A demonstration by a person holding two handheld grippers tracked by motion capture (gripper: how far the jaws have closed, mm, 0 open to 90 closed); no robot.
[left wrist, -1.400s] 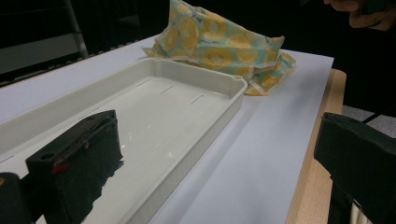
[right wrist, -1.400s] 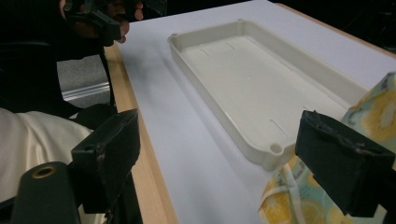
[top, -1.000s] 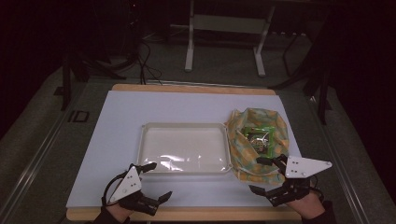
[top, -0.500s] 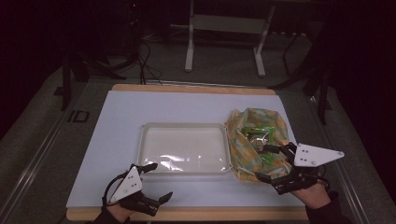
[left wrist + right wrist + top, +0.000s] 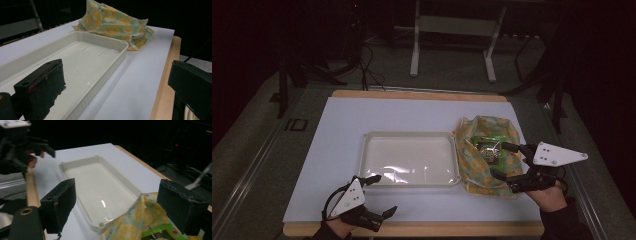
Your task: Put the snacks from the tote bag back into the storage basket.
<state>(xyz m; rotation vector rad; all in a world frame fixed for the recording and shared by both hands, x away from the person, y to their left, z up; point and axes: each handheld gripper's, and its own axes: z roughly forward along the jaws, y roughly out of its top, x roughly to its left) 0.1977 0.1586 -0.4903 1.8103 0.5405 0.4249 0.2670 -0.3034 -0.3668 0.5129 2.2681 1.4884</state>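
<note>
Right gripper (image 5: 506, 161) hovers over the open mouth of the yellow-patterned cloth bag (image 5: 472, 170), jaws spread, holding nothing. Green packet (image 5: 488, 146) lies inside the bag, just right of the white tray (image 5: 408, 179). Left gripper (image 5: 379, 195) idles open near the table's front edge. Step: reaching for the packet. Next, likely: lower, close on it.
</note>
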